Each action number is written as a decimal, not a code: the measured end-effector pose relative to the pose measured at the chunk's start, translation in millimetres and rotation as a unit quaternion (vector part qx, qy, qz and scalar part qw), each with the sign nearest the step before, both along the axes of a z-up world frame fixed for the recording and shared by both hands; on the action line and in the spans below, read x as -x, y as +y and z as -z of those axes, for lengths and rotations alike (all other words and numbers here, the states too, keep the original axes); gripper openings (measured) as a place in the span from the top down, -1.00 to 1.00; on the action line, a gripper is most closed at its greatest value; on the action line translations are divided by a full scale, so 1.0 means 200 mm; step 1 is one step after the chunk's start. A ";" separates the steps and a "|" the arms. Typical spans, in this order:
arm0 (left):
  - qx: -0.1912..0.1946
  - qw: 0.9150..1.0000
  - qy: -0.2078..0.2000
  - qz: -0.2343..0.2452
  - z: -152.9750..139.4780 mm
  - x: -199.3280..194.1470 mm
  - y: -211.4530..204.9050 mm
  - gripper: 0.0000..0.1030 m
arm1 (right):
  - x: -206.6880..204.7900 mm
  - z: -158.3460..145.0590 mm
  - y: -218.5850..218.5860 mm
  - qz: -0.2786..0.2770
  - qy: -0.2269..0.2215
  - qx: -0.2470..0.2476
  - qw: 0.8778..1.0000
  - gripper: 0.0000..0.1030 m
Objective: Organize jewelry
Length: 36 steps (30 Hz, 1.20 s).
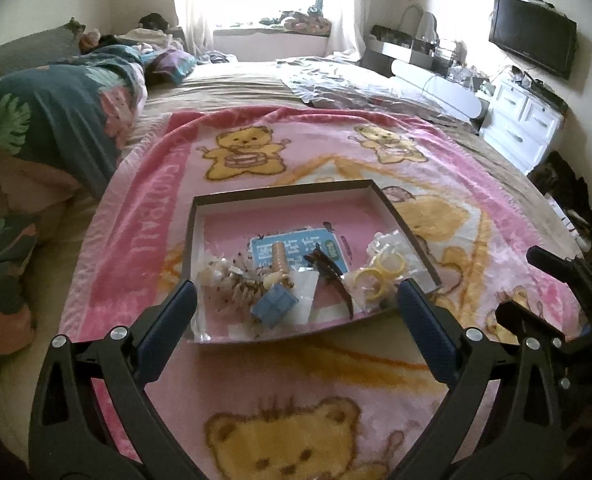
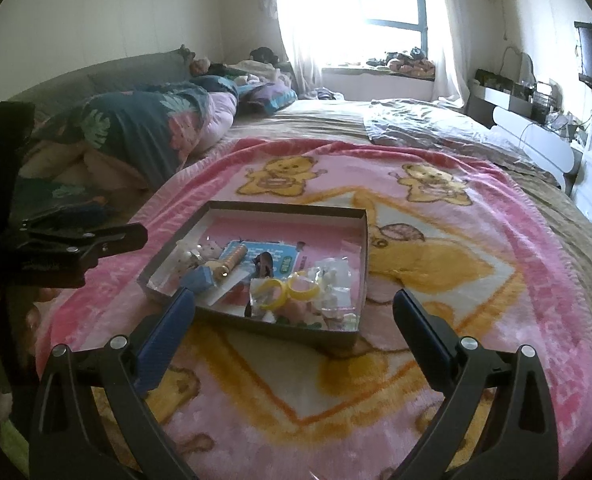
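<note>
Both tongs (image 1: 296, 300) (image 2: 294, 308) tilted down—agape, seemingly empty.

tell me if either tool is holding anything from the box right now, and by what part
Nothing is held. The left tool and the right tool both stand open and empty, short of the box.

A fluffy pink cloth blanket (image 1: 144, 208) is covering the bed; the matt cardboard box (image 1: 194, 240) is holding glossy yellow plastic rings (image 1: 379, 276) and crinkly clear bags (image 2: 335, 280).
</note>
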State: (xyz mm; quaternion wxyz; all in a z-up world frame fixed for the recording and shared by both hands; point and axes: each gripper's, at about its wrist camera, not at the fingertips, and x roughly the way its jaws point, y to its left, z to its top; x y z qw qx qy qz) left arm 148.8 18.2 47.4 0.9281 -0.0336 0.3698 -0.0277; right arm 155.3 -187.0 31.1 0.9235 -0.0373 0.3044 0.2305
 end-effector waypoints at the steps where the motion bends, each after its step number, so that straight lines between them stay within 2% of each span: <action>1: 0.001 1.000 -0.001 -0.001 0.00 0.02 0.00 -0.82 | 0.02 0.00 -0.01 -0.001 -0.002 -0.001 1.000 -0.92; 18: 0.016 1.000 -0.003 -0.015 0.14 0.40 -0.01 -0.82 | 0.28 0.09 -0.07 0.011 0.014 -0.012 1.000 -0.92; 26: 0.014 1.000 0.006 -0.014 0.22 0.47 -0.05 -0.82 | 0.35 0.15 -0.10 0.015 0.034 -0.019 0.999 -0.92; 36: 0.021 1.000 0.007 -0.016 0.23 0.50 -0.05 -0.82 | 0.40 0.19 -0.09 0.011 0.037 -0.010 0.999 -0.92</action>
